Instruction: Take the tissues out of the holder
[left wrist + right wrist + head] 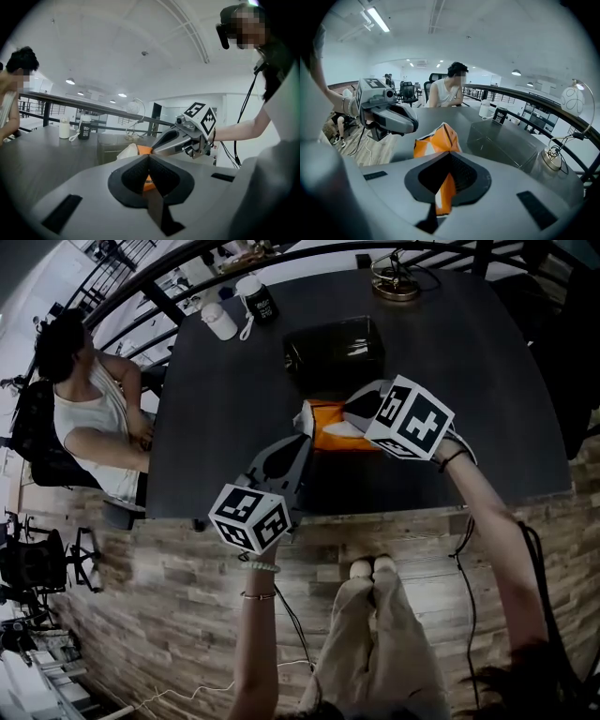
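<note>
item: tissue pack [328, 414], orange and white. it sat between the two grippers, just short of the holder [335, 351] and outside it. we could not tell whether it touched the table [487, 427].

item: left gripper [305, 430]. jaws were closed on one end of the pack.

item: right gripper [352, 412]. jaws were closed on the opposite end.

what each view gave:
- head view: the only one that showed both grippers together, tips facing across the pack, and the table's full outline.
- left gripper view: a sliver of orange showed between its pads. the right gripper's body lay just past the pack, with the holder behind the pack.
- right gripper view: a strip of the pack ran down through its pads. the holder showed as a dark clear box ahead and to the right of its jaws, and the left gripper was ahead to the left.

edges and room:
- the table's near edge ran just behind the left gripper's marker cube.
- bare dark tabletop spread to the right of the right gripper and to the left of the left one.
- white bottle [219, 321], dark-labelled bottle [256, 298] and wire lamp [396, 279] stood well beyond the holder, by the far rail.
- a seated person [89, 409] was at the table's side edge, far left of the left gripper.
</note>
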`<action>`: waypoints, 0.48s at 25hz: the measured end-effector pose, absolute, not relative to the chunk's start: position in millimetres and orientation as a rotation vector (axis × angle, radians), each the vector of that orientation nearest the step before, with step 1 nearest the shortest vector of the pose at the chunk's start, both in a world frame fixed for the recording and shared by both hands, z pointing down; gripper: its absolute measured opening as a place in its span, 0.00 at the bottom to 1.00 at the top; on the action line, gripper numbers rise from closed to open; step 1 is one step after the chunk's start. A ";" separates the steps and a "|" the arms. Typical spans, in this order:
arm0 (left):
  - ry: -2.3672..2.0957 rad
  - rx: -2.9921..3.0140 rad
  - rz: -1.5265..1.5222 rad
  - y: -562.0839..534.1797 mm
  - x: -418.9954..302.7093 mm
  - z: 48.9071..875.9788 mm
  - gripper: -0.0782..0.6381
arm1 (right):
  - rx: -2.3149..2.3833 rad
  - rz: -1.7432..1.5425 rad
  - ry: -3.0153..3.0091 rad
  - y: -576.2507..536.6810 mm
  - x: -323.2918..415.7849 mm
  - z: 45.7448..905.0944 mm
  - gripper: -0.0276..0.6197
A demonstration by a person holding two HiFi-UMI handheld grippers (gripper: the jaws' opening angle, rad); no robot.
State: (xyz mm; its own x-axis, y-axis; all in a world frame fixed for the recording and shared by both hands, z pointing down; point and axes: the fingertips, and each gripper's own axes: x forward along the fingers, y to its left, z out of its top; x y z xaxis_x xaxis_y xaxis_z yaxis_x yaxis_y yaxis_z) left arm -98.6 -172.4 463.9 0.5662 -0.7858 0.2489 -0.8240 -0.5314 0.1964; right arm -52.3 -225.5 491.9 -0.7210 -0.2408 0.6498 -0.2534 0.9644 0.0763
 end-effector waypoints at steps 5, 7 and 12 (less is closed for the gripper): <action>-1.336 2.493 0.190 -170.9 -100.0 471.9 0.12 | 0.332 0.005 -2.383 -227.1 -58.1 498.1 0.07; -1.345 2.485 0.189 -168.8 -101.3 473.4 0.12 | 0.326 0.006 -2.377 -225.2 -60.9 501.5 0.07; -1.362 2.472 0.203 -163.0 -106.2 476.3 0.12 | 0.336 -0.015 -2.326 -222.9 -68.6 515.7 0.07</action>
State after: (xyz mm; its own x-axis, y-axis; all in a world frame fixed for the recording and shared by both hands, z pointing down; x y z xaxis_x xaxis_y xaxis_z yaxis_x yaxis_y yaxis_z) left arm -106.2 -163.0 476.3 0.5381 -0.7985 0.2698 -0.8425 -0.4999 0.2008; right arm -68.6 -222.9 515.7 -0.6681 -0.2456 0.7024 -0.2364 0.9651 0.1126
